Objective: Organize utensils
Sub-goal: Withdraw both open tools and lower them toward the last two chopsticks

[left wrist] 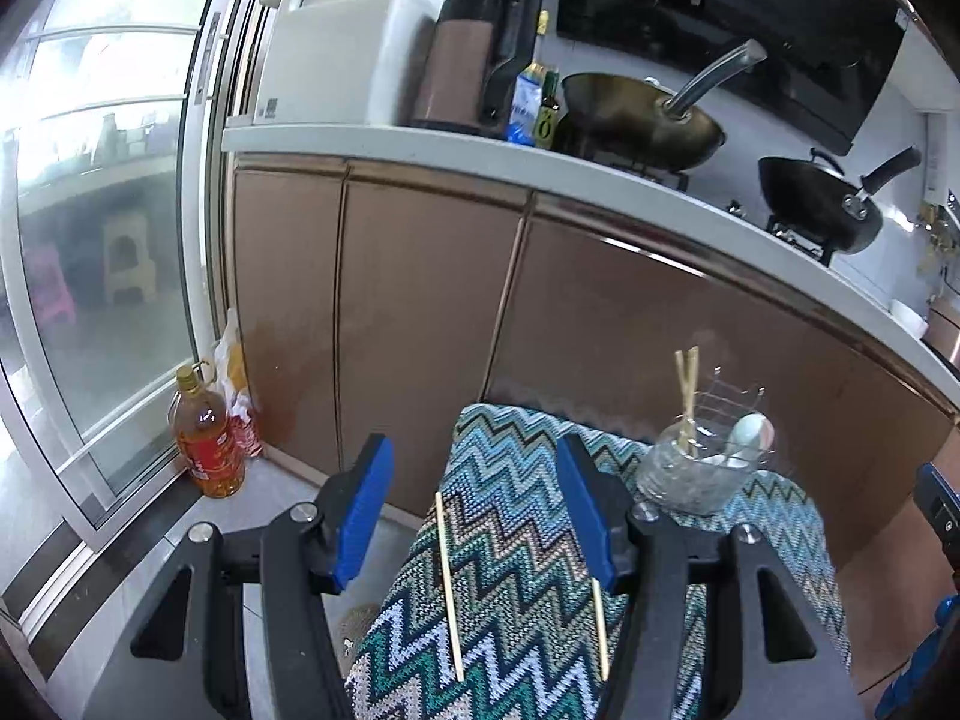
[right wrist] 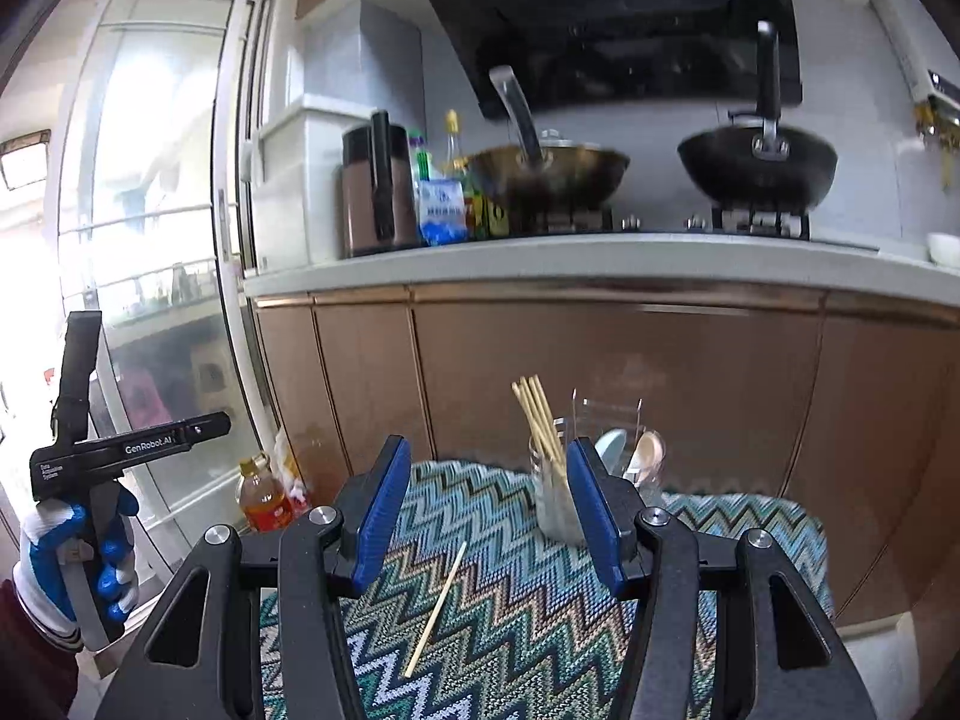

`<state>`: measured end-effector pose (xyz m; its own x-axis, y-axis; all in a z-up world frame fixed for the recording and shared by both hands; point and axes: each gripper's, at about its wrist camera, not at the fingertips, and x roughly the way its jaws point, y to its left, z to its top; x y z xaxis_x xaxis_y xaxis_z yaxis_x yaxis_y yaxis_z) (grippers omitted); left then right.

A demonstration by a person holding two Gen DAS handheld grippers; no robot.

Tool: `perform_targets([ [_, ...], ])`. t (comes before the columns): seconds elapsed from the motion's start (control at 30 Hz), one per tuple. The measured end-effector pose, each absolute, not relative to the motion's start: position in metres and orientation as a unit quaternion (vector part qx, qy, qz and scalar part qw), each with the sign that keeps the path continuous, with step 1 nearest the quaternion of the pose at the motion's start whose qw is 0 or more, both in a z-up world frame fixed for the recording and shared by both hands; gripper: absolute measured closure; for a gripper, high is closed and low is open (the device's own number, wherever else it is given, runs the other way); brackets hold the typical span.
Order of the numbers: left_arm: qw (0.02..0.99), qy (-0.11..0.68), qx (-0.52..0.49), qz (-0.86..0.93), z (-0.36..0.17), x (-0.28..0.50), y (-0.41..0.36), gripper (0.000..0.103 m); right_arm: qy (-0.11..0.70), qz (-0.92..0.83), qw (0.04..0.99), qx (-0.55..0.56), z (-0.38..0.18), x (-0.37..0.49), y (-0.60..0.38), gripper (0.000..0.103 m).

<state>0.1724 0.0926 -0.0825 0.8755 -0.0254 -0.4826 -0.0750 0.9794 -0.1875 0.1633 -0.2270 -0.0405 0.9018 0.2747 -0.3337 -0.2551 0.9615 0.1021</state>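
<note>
A clear utensil holder (left wrist: pixel 696 468) stands at the far side of a zigzag-patterned cloth (left wrist: pixel 516 588); it holds several wooden chopsticks (left wrist: pixel 687 390) and pale spoons (left wrist: pixel 744 438). It also shows in the right wrist view (right wrist: pixel 558 510) with chopsticks (right wrist: pixel 540 420) and spoons (right wrist: pixel 645 450). Two loose chopsticks lie on the cloth: one (left wrist: pixel 449 585) between my left fingers, one (left wrist: pixel 600 630) under the right finger. The right wrist view shows one loose chopstick (right wrist: pixel 437 609). My left gripper (left wrist: pixel 474 516) is open and empty above the cloth. My right gripper (right wrist: pixel 489 510) is open and empty.
Brown cabinet doors (left wrist: pixel 420 312) rise behind the cloth under a white counter (right wrist: pixel 600 258) with two woks (right wrist: pixel 756 162), a thermos (right wrist: pixel 375 186) and bottles. An oil bottle (left wrist: pixel 207 432) stands on the floor by the sliding glass door (left wrist: pixel 102 240).
</note>
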Motion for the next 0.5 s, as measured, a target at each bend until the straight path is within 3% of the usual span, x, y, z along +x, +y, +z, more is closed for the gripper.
perform_targets([
  [0.5, 0.961, 0.267, -0.072, 0.024, -0.119, 0.192, 0.074, 0.049, 0.224, 0.120, 0.967, 0.032, -0.078, 0.196, -0.219, 0.049],
])
